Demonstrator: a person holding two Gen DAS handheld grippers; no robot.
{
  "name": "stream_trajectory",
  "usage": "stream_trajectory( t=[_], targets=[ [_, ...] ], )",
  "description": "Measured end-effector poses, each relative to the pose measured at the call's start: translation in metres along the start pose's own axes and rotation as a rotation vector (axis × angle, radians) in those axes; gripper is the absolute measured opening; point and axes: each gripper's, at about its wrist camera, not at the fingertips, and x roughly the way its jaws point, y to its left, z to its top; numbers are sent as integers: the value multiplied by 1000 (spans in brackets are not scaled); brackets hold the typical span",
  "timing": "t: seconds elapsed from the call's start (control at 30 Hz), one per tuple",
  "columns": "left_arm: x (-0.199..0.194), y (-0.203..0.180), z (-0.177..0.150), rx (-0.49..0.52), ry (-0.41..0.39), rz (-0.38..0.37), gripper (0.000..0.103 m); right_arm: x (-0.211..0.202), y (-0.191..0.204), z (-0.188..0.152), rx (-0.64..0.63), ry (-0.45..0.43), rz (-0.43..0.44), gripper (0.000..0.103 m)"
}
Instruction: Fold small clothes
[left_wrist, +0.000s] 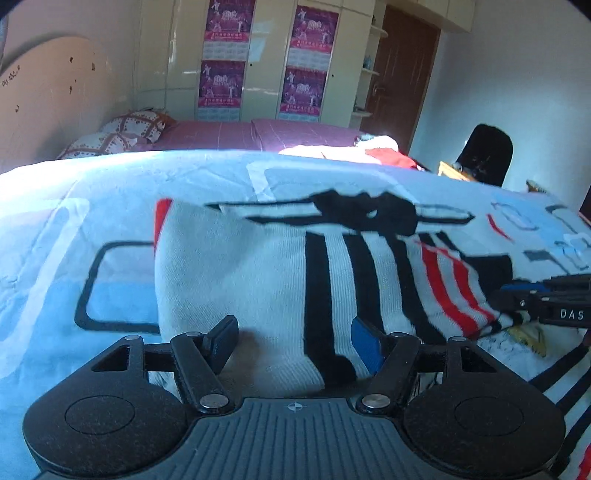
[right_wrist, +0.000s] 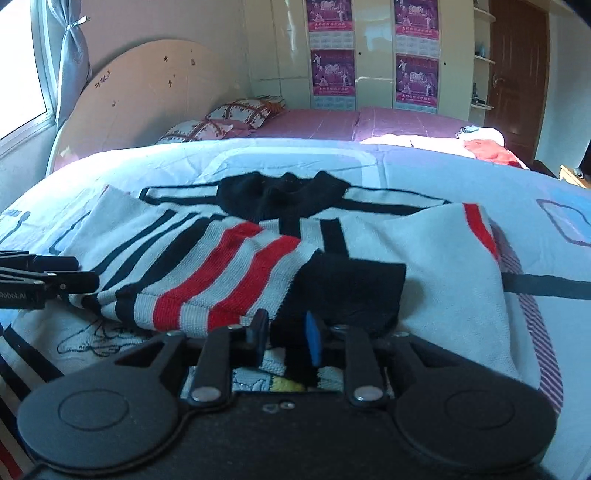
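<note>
The white knitted sweater with black and red stripes (right_wrist: 229, 266) lies collar-away, right gripper (right_wrist: 286, 338) jaws nearly clenched at its black cuff (right_wrist: 351, 288), left gripper (left_wrist: 295, 341) jaws released beside it.

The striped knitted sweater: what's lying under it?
White knitted sweater with black and red stripes lies on a pale blue patterned bedsheet; anything beneath its folds stays covered.

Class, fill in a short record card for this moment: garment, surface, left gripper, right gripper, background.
garment: white knitted sweater with black and red stripes, sleeves folded inward
surface: pale blue patterned bedsheet
left gripper: jaws open, over the sweater's edge
right gripper: jaws narrowly apart at the black sleeve cuff; grip unclear
background: patterned pillows, purple wall posters
</note>
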Motion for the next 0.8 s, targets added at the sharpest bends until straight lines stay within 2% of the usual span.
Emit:
stream_trajectory(
  t=[0.03,0.07,0.1,0.2,0.27,0.33,0.4,0.53,0.57,0.6,0.7,0.77,0.8],
  targets=[
    [-1,4,9,16,-21,2,71,-3,-2,3,14,-26,7,33],
    [1,8,17,33,-31,13,81,-3,-4,9,32,-40,14,33],
    [5,13,26,39,-41,21,83,0,-5,14,51,-46,23,33],
    [30,36,48,18,-41,6,85,16,2,31,84,-52,76,29],
    [47,47,58,-16,-10,-7,85,28,12,39,79,-58,91,25],
    [53,44,64,10,-30,-35,85,39,21,42,86,-54,99,23],
    [66,38,66,50,-10,-28,85,50,28,42,103,-48,118,22],
    [98,51,54,71,62,97,86,78,37,38,89,0,99,18],
    [96,57,48,62,28,84,92,79,37,37,73,-14,87,16],
    [96,59,46,52,35,118,101,80,35,36,68,-18,83,16],
    [100,74,47,-33,59,83,103,77,28,34,49,-27,59,10],
    [100,72,45,-9,59,86,103,73,20,32,61,-26,36,2],
    [99,73,45,-6,55,85,103,71,15,31,68,-26,29,1]
  ],
)
